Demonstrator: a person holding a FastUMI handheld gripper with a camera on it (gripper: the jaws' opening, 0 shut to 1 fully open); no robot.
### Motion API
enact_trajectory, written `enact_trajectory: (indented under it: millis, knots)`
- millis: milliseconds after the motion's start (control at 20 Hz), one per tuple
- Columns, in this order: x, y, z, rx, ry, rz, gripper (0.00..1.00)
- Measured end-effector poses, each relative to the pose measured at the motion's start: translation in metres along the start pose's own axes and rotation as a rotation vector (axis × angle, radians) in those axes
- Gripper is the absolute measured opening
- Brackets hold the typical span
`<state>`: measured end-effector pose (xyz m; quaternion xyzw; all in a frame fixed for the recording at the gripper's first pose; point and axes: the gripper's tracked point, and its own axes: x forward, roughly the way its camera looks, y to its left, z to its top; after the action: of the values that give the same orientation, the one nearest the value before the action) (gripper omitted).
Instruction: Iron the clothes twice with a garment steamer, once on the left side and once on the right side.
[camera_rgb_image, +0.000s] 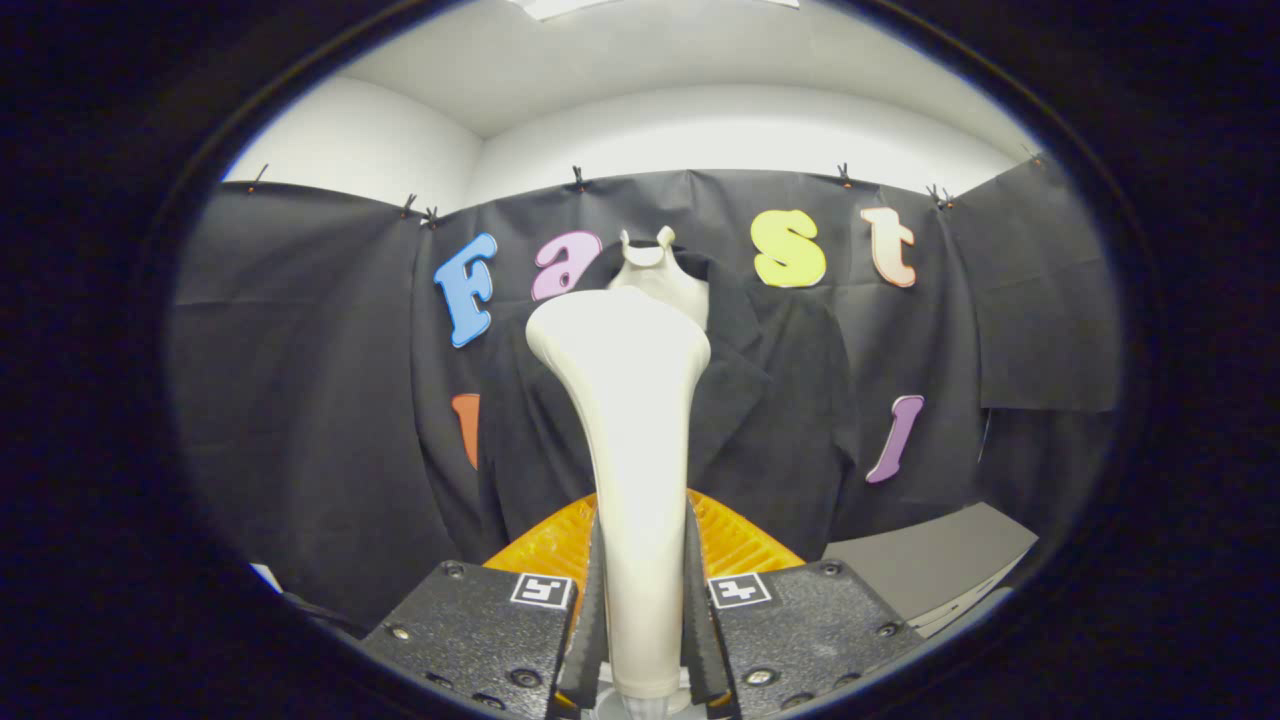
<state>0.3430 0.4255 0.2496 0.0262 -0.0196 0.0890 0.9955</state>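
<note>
Gripper (640, 640) pinches the steamer (632, 420) by its narrow handle, both fingers pressed on it left and right, head standing up and flaring wide beyond the fingers. Dark jacket (770, 420) hangs on a pale mannequin (660, 275) at the far wall, well apart from the steamer head, slightly right of it. Orange ribbed thing (735, 545) sits just behind the handle; can't tell what it is.

Handling, prob.: steamer is hard, smooth plastic, so slippery and top-heavy w/ that wide head. Grip low on the handle is right, keep it firm. Jacket is soft, will give under pressure, so light strokes.
</note>
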Motion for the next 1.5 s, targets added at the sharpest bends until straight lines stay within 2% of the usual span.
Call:
enact_trajectory:
  millis: [200, 750, 1100, 1500]
  knots:
    - [0.021, 0.028, 0.02, -0.022, -0.029, 0.005, 0.36]
    - [0.087, 0.066, 0.015, -0.1, 0.031, -0.059, 0.36]
    - [0.089, 0.065, 0.007, -0.173, 0.03, -0.092, 0.36]
    - [0.076, 0.058, -0.037, -0.18, 0.101, -0.087, 0.36]
